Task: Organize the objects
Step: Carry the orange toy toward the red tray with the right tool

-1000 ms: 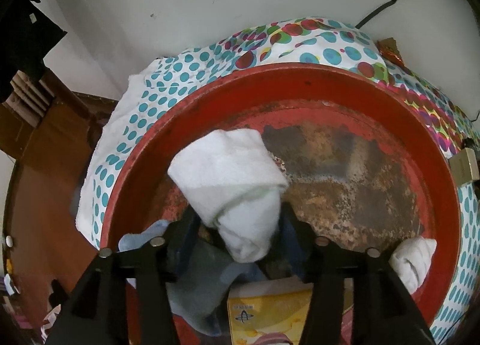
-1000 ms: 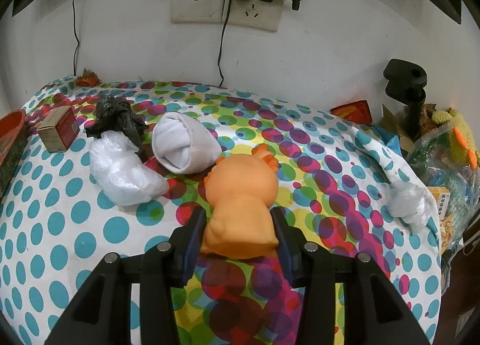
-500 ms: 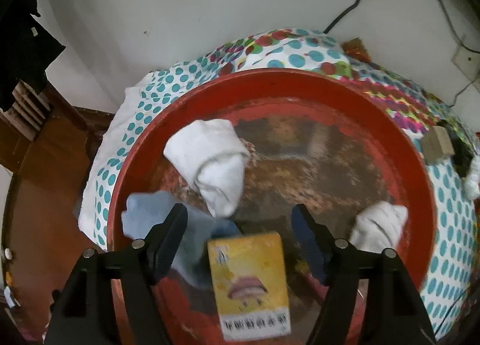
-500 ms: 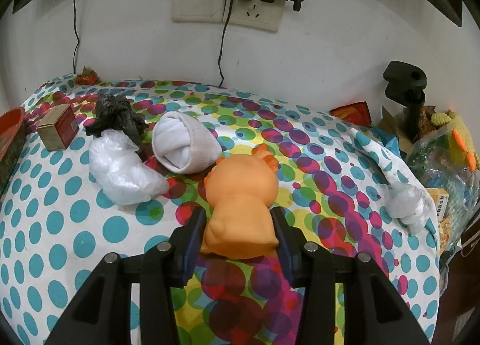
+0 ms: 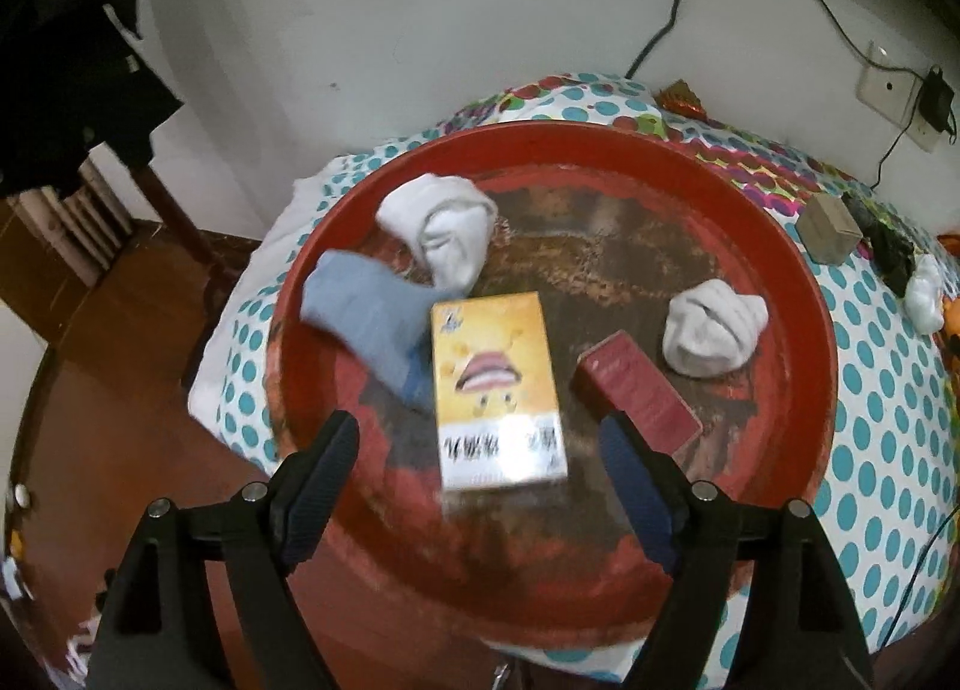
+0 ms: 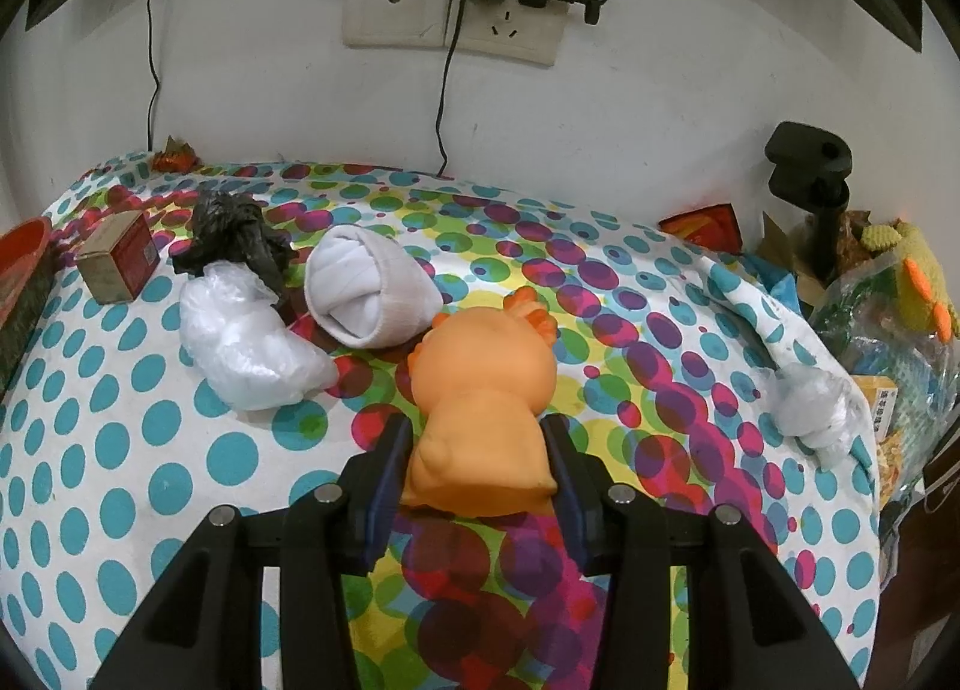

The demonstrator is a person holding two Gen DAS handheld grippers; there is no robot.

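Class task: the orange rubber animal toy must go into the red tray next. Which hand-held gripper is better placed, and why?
The right hand-held gripper: its jaws already flank the orange rubber animal toy. The left hand-held gripper hangs open and empty over the round red tray.

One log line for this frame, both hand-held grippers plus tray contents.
left hand-held gripper: open, above red tray | tray: three socks, yellow box, red box | right hand-held gripper: shut on orange toy

Red tray [image 5: 798, 294]: yellow box [image 5: 495, 384] flat at centre; white socks [image 5: 444, 228] at 11 and [image 5: 714, 327] at 3; blue sock [image 5: 366, 318] at 9; maroon box [image 5: 639, 396] at 4. Orange toy [image 6: 483, 408] upright on the spotted cloth [image 6: 120, 450].
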